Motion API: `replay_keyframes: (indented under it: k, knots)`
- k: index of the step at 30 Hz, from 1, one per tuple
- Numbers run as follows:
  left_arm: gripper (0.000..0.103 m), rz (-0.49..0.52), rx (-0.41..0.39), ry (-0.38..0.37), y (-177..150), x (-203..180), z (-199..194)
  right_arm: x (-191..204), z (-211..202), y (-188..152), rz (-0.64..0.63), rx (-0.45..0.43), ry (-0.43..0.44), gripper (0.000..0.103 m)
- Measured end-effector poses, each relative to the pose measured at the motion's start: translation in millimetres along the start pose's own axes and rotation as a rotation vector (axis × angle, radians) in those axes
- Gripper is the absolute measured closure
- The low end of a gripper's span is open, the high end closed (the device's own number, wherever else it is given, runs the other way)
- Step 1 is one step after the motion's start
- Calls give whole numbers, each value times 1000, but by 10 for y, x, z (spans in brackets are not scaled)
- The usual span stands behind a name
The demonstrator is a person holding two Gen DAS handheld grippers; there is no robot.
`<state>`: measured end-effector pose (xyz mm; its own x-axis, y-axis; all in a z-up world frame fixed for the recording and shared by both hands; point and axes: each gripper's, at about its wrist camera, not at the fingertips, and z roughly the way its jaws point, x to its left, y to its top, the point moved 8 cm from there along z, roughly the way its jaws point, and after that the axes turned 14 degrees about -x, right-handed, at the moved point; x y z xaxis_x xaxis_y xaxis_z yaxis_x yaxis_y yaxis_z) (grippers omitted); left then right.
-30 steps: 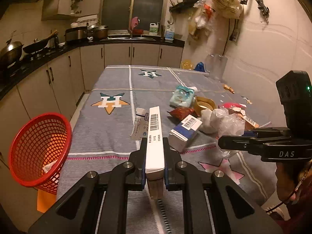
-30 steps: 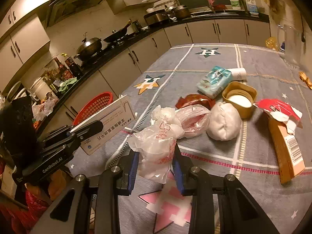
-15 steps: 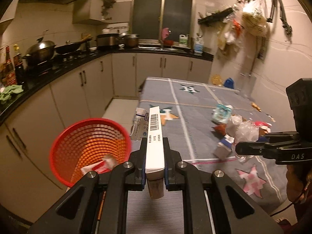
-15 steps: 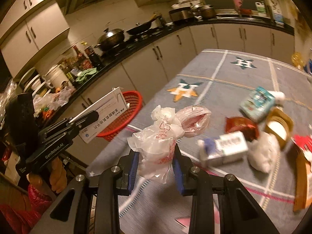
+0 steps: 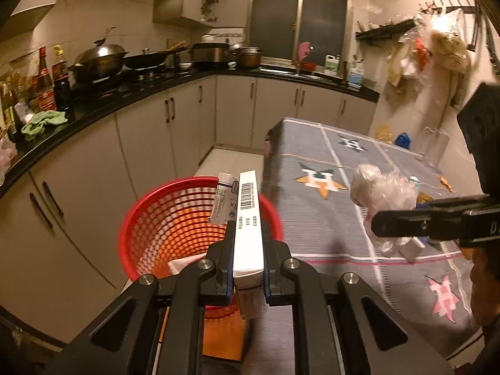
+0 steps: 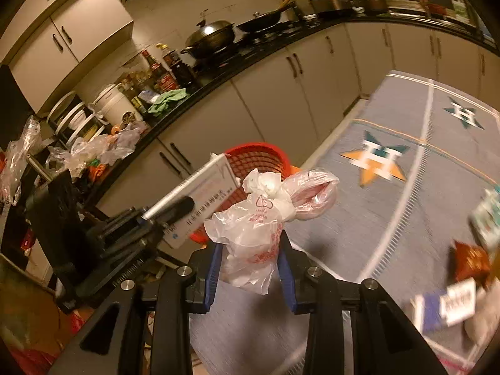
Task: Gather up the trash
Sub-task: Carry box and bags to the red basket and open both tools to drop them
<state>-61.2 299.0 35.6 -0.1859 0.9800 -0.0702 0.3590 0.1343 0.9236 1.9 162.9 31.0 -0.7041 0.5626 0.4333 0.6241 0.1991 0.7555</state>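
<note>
A flat white carton (image 5: 247, 225), clamped edgewise in the left gripper (image 5: 248, 262), hangs over the red basket (image 5: 156, 218) beside the table (image 5: 315, 228), apparently for dropping. The right gripper (image 6: 250, 268), jaws part-open, pinches a crumpled plastic bag (image 6: 259, 225) nearby.

Plastic bag (image 6: 253, 234) between fingers (image 6: 286, 268), near red basket (image 6: 259, 159)

We see a matt cardboard box (image 5: 247, 218), a thin glossy crinkled plastic bag (image 6: 256, 228), a red plastic mesh basket (image 5: 175, 218) and a woven tablecloth (image 5: 328, 218).
</note>
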Motion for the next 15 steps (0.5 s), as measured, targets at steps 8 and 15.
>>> replay_keyframes:
  k: [8, 15]
  knots:
    - [90, -10, 24, 49, -87, 281, 151, 213, 643, 116, -14, 60, 32, 65]
    - [90, -23, 52, 86, -173, 518, 273, 187, 1084, 132, -3, 97, 15, 64]
